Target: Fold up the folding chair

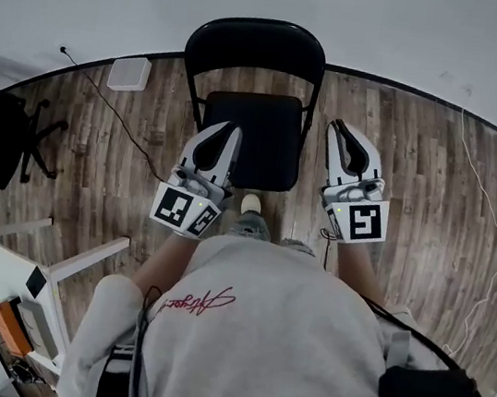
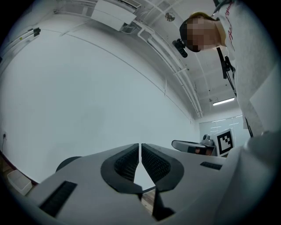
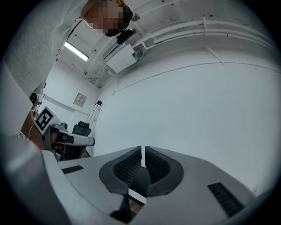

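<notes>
- The folding chair (image 1: 262, 139) stands open on the wooden floor (image 1: 418, 192), backrest toward the wall, directly in front of the person.
- The left gripper (image 1: 229, 132) and right gripper (image 1: 339, 128) flank the seat, jaws pressed together and holding nothing.
- This looks like the approach. Next, the jaws must part and take the seat's edge to tip it up.

My left tool (image 2: 140, 151) has its jaws pressed together with nothing between them, facing a bare white wall (image 2: 88, 96). The right tool (image 2: 193, 146) shows beside it, to its right.
</notes>
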Action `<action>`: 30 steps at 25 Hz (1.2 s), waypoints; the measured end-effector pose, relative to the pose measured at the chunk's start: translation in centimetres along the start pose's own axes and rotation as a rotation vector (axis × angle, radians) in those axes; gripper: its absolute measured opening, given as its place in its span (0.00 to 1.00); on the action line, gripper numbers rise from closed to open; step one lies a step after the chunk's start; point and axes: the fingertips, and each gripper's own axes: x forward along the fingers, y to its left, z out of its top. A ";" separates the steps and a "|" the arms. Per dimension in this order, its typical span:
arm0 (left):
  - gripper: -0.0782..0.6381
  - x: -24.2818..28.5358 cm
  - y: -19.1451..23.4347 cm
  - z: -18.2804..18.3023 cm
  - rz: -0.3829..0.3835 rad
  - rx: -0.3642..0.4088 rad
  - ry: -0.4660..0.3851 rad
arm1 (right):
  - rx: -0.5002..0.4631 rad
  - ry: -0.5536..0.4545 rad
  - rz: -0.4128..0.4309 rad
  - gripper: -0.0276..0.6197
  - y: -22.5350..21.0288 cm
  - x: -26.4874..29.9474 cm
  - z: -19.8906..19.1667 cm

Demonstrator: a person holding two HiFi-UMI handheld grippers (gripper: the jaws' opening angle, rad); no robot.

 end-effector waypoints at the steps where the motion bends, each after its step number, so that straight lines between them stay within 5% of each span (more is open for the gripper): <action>1: 0.13 0.6 0.5 -0.3 -0.005 -0.005 0.010 | 0.001 0.014 -0.005 0.07 -0.4 0.7 -0.5; 7: 0.14 2.5 2.3 -4.4 0.059 -0.108 0.089 | 0.014 0.140 0.016 0.08 -1.9 2.9 -5.1; 9: 0.29 1.8 3.3 -6.9 0.135 -0.187 0.109 | 0.046 0.198 0.023 0.28 -2.6 3.4 -7.6; 10: 0.38 1.3 3.9 -8.6 0.179 -0.236 0.115 | 0.057 0.230 0.028 0.34 -3.2 3.8 -9.1; 16: 0.48 -6.6 9.0 -24.5 0.585 -0.674 0.166 | 0.073 0.417 0.055 0.39 -7.4 7.5 -20.8; 23: 0.50 -17.1 8.8 -41.9 0.971 -0.951 0.223 | 0.066 0.528 -0.014 0.41 -12.7 11.7 -32.0; 26: 0.52 -18.1 9.2 -47.0 0.999 -1.050 0.192 | 0.075 0.542 -0.057 0.41 -13.6 13.2 -35.3; 30: 0.54 -18.0 9.7 -52.3 0.930 -1.148 0.160 | 0.100 0.549 -0.051 0.41 -13.3 15.0 -38.6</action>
